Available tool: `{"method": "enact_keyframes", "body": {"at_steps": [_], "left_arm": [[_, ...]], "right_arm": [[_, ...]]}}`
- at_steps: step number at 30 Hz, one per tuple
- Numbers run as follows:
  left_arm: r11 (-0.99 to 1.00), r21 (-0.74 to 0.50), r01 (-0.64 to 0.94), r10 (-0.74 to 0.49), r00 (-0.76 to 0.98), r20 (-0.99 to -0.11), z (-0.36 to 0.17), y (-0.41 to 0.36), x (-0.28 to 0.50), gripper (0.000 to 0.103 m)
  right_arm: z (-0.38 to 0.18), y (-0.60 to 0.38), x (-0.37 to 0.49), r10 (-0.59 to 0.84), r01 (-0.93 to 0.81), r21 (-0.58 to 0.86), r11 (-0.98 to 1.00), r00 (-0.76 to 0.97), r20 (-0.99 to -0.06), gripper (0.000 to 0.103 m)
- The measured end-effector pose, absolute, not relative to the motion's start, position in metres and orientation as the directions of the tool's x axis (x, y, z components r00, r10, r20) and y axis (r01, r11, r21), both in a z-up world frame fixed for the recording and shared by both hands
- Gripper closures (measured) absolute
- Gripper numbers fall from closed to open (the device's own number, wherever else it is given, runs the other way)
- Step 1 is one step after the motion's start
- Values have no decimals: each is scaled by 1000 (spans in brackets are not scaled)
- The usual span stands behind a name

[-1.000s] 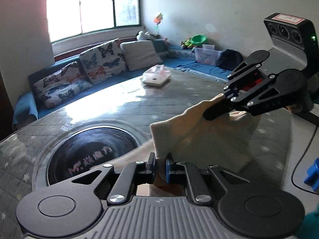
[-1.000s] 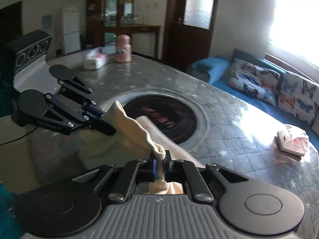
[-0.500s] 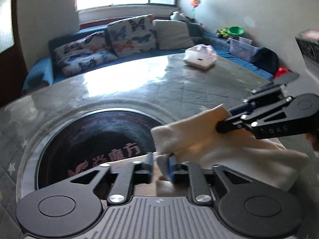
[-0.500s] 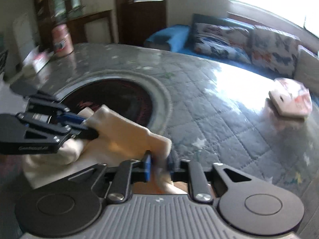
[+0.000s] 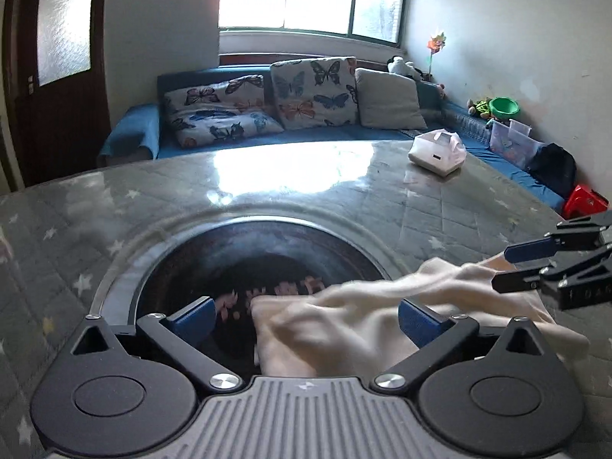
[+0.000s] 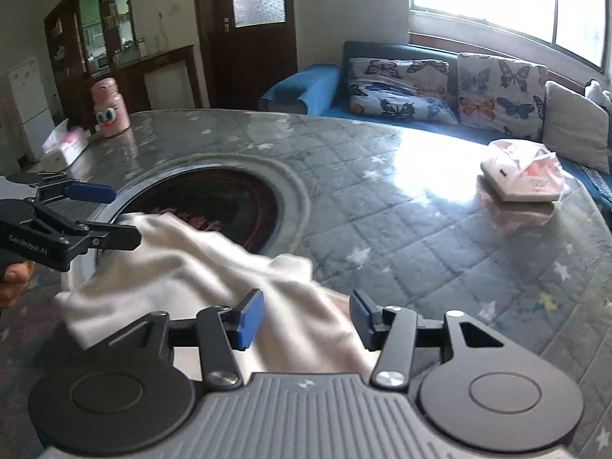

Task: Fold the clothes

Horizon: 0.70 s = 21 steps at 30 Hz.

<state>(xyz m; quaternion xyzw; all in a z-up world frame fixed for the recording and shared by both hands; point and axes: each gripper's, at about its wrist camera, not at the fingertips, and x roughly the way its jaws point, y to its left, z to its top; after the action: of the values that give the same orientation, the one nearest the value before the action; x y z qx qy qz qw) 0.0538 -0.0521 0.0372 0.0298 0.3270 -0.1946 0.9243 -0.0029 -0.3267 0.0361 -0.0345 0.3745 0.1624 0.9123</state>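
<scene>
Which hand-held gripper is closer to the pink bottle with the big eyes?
Left. The left hand-held gripper is over the cloth's end nearer the pink bottle; the right hand-held gripper is farther away.

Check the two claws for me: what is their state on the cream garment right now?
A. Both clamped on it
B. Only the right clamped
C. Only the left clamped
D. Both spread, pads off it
D: the left claw and right claw both show blue pads parted and opening, with the cream garment slack between them on the table.
</scene>
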Motion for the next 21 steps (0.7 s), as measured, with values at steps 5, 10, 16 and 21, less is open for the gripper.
{"method": "enact_keyframes", "body": {"at_steps": [5,10,16,21], "left_arm": [[921,-104,376,-349,674,-651,32,-52,37,0],[927,-144,347,-353,675,-647,32,-47,23,0],[929,-52,366,-311,698,-645,29,-60,17,0],[944,-90,318,-286,652,-702,15,-61,26,0]], "right_arm": [[29,-323,-10,282,-318,82,944,657,-699,47],[17,-333,-8,254,-261,101,960,659,-708,47],[26,-345,-5,203,-201,86,976,692,-693,47],[32,-329,3,252,-263,91,961,684,-684,39]]}}
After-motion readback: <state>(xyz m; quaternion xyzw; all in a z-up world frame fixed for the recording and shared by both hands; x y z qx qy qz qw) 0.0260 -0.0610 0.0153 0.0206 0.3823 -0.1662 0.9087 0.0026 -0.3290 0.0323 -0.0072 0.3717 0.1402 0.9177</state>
